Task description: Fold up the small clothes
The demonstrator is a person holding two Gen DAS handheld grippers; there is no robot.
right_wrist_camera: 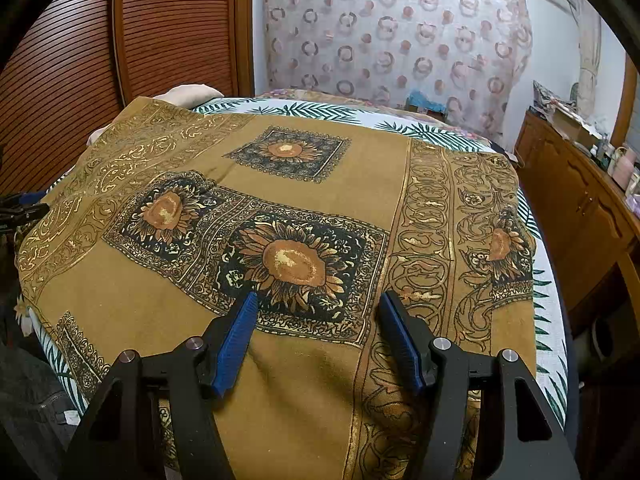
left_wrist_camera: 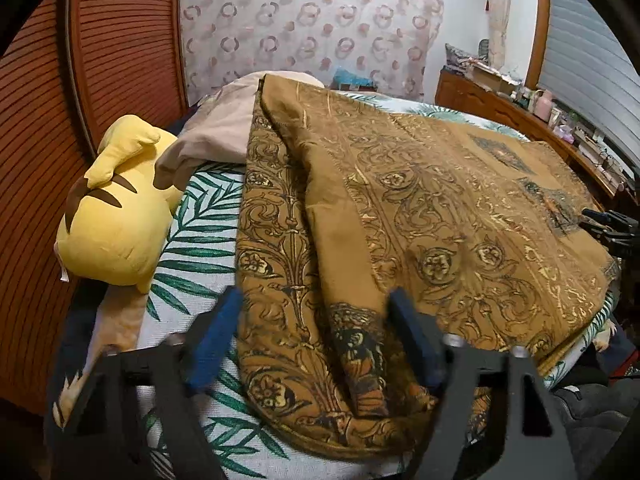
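Note:
A mustard-brown cloth [left_wrist_camera: 420, 208] printed with scrollwork and dark sunflower squares lies spread on the bed; it also fills the right wrist view [right_wrist_camera: 280, 208]. Its left part is folded over, with a raised fold ridge running toward my left gripper. My left gripper [left_wrist_camera: 316, 300] is open and empty, its blue pads [left_wrist_camera: 212, 340] standing over the cloth's near left edge. My right gripper [right_wrist_camera: 318, 304] is open and empty, just above the cloth near the big sunflower square [right_wrist_camera: 292, 264]. The other gripper's tip shows at the far right of the left wrist view [left_wrist_camera: 612, 228].
The bed has a white sheet with green palm leaves [left_wrist_camera: 200, 248]. A yellow plush toy [left_wrist_camera: 116, 220] and a beige pillow [left_wrist_camera: 216, 136] lie at the left. A wooden slatted wardrobe [left_wrist_camera: 100, 60] stands behind; a wooden dresser [right_wrist_camera: 580, 208] with clutter is at the right.

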